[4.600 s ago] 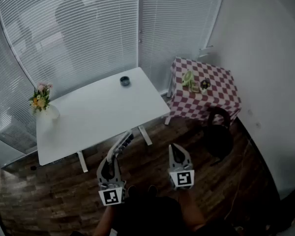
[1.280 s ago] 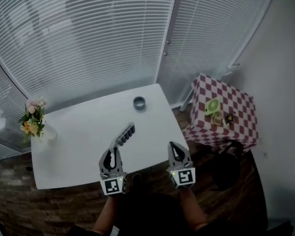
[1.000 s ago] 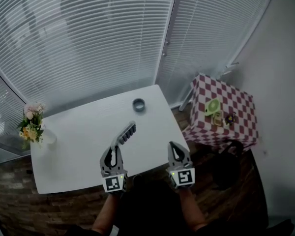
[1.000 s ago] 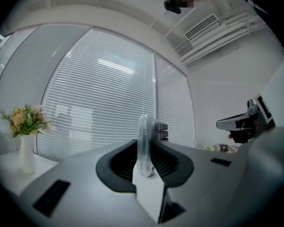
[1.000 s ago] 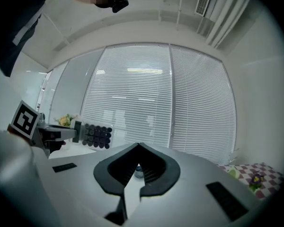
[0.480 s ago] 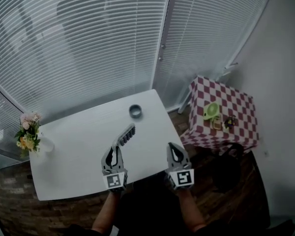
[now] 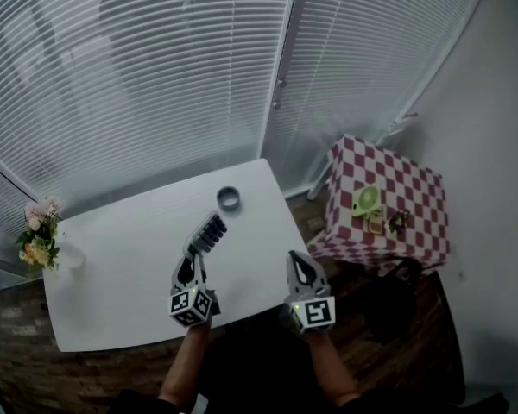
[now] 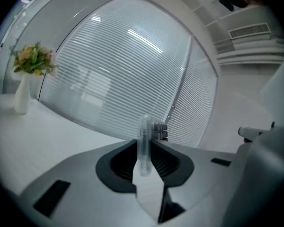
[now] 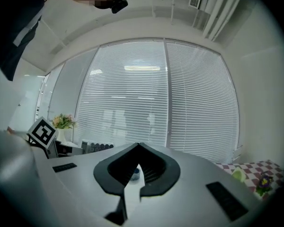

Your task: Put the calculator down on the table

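Flowers (image 7: 36,241): far left on the white surface (image 7: 112,266), well apart from where I'm setting down.
Left tongs (image 7: 188,264): clamped narrow on the near end, so the thing sticks out away from me, edge-up.
Calculator (image 7: 206,233): over the surface's middle, not down yet by my reckoning; wants rolling flat first.
Right tongs (image 7: 295,264): pinched together, empty, at the near right edge, out of the way.
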The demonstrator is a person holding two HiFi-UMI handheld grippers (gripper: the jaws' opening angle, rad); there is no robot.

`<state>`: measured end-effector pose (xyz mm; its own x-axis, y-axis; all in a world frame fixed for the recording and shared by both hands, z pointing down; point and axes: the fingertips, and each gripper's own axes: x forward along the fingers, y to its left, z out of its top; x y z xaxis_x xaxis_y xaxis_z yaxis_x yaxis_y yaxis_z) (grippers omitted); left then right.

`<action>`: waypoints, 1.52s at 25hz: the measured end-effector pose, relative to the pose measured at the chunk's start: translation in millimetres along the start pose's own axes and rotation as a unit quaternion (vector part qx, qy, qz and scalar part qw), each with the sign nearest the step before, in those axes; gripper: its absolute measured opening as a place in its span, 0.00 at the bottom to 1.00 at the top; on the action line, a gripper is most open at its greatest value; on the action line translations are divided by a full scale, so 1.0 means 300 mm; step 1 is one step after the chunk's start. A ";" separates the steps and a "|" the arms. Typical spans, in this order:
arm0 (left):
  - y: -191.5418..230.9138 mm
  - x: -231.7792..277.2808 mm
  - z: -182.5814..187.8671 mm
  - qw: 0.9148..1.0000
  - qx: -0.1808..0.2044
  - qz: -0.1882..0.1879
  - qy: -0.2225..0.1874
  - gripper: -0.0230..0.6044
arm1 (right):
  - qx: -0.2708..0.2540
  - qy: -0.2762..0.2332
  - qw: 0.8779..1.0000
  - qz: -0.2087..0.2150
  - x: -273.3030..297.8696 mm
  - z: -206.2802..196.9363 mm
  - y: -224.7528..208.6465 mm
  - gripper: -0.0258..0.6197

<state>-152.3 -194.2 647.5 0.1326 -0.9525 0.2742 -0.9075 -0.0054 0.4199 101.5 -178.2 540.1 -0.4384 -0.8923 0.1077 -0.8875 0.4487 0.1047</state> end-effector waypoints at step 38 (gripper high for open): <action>0.212 0.151 -0.569 0.837 -0.523 0.112 0.113 0.17 | -0.001 0.018 1.000 -0.006 0.036 -0.057 -0.057 0.05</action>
<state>-135.9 -185.7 834.2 0.1846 -0.8113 0.5547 -0.0889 0.5483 0.8315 114.4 -194.6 556.4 -0.4215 -0.8956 0.1421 -0.8927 0.4374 0.1086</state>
